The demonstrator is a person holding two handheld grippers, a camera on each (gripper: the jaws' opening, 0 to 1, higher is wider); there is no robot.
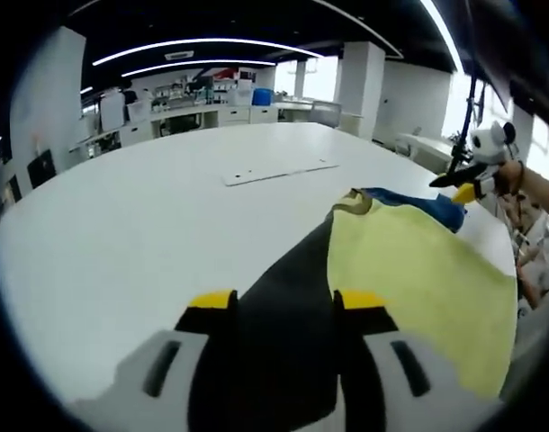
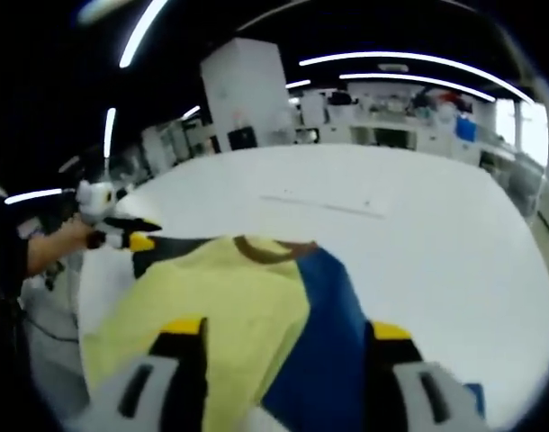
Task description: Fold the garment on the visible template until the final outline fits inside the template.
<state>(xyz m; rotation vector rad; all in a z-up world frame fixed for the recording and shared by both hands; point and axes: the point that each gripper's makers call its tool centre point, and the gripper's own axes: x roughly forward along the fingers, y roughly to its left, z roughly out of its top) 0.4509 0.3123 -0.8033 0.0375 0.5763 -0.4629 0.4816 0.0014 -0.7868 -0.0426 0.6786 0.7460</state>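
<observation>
Both claws hold the yellow, blue and black garment (image 1: 409, 270) stretched above the white surface (image 1: 148, 225). The left claw (image 1: 283, 301) grips its black part, the right claw (image 2: 283, 333) its yellow-and-blue part. The flat white template (image 1: 279, 168) lies at 12 o'clock.

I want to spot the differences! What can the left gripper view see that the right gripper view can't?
Left gripper view alone: the garment's black panel running between that gripper's jaws. Right gripper view alone: the brown collar, with the blue panel spread wide. Both share the yellow panel, the white table, the flat white template lying beyond the garment, and the other gripper at the garment's edge.
</observation>
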